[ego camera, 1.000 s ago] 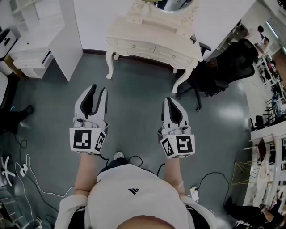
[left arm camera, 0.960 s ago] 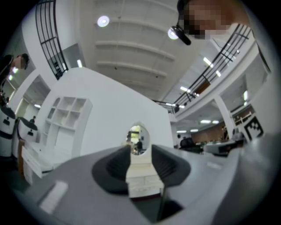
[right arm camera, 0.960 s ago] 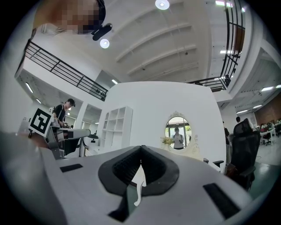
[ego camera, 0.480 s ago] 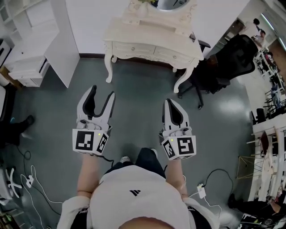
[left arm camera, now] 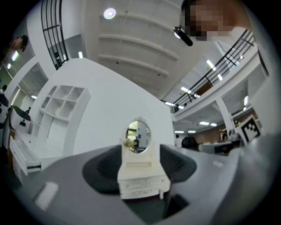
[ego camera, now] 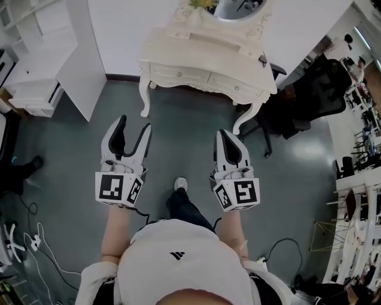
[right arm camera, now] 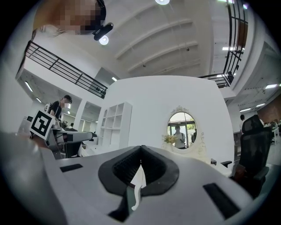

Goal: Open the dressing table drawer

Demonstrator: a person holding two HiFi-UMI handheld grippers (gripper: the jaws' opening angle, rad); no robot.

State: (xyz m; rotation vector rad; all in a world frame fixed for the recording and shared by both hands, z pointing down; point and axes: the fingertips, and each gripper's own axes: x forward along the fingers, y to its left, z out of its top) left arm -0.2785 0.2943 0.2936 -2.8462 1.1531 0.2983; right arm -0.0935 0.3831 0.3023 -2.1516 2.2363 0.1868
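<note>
My left gripper [ego camera: 134, 124] has just been opening: a second ago its jaws stood only a little apart, and now they are spread wide with nothing between them. In the left gripper view only the far-off dressing table [ego camera: 202, 50] shows between them. My right gripper [ego camera: 225, 133] is clenched as before, its tips meeting, and it grasps nothing.

Both grippers have gone forward with me. The dressing table stands well ahead of both grippers, against the white wall, and now sits lower in the head view than it did. Its two drawers [ego camera: 205, 78] are closed, side by side under the tabletop, below the oval mirror [ego camera: 235, 7]. My shoe [ego camera: 181, 183] has stepped out on the grey floor [ego camera: 178, 131] between the grippers, further ahead than before.

The cube [ego camera: 118, 188] on the left gripper and the one on the right each carry black-and-white square markers. My white shirt [ego camera: 178, 262] bears a small dark logo, without letters I can read.
</note>
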